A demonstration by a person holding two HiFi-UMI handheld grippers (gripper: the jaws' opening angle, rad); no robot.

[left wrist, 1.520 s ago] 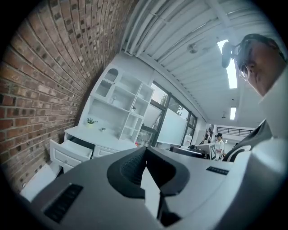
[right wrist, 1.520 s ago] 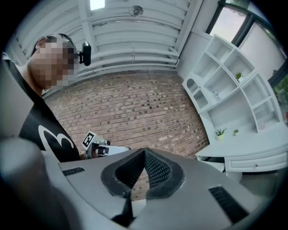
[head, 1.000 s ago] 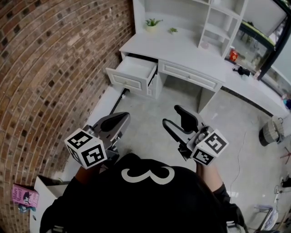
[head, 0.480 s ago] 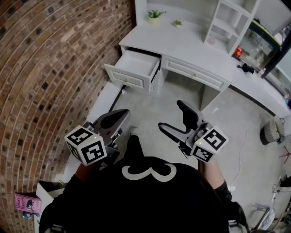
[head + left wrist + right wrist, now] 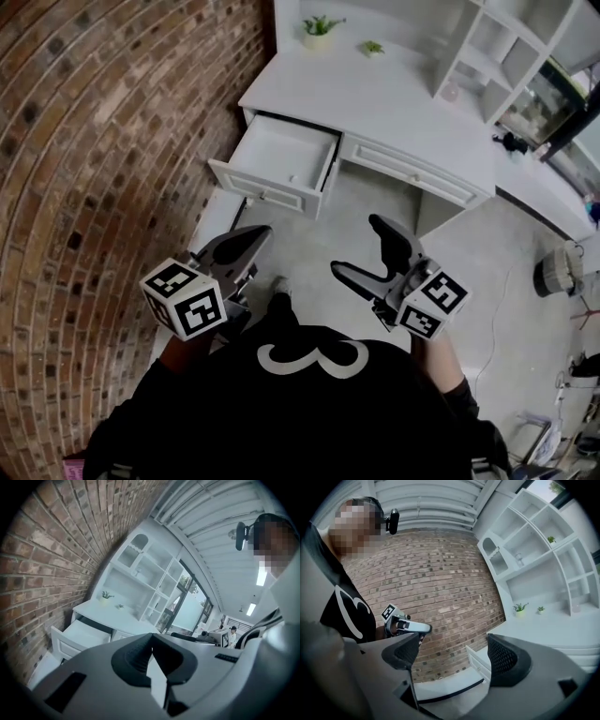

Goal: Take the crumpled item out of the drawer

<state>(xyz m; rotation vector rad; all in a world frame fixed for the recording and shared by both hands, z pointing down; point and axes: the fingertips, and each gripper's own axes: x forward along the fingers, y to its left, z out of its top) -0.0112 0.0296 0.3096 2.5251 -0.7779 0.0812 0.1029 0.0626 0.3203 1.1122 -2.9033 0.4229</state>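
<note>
1. Right grey hand-held gripper (image 5: 356, 246) has its jaws opening, with nothing between them; the left grey gripper (image 5: 246, 242) is closed and empty.
2. Ahead, the white wooden drawer (image 5: 272, 192) stands open; no crumpled item can be made out inside.
3. Judged step: the approach. Next, reach into the drawer.

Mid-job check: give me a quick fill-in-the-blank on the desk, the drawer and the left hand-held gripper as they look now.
1. The leftmost drawer of the desk stands ____.
2. The wall left of the desk is built of ____.
3. The jaws of the left hand-held gripper are ____, with nothing between them.
4. Two small potted ____ stand at the back of the desk.
Missing words: open; brick; shut; plants.
</note>
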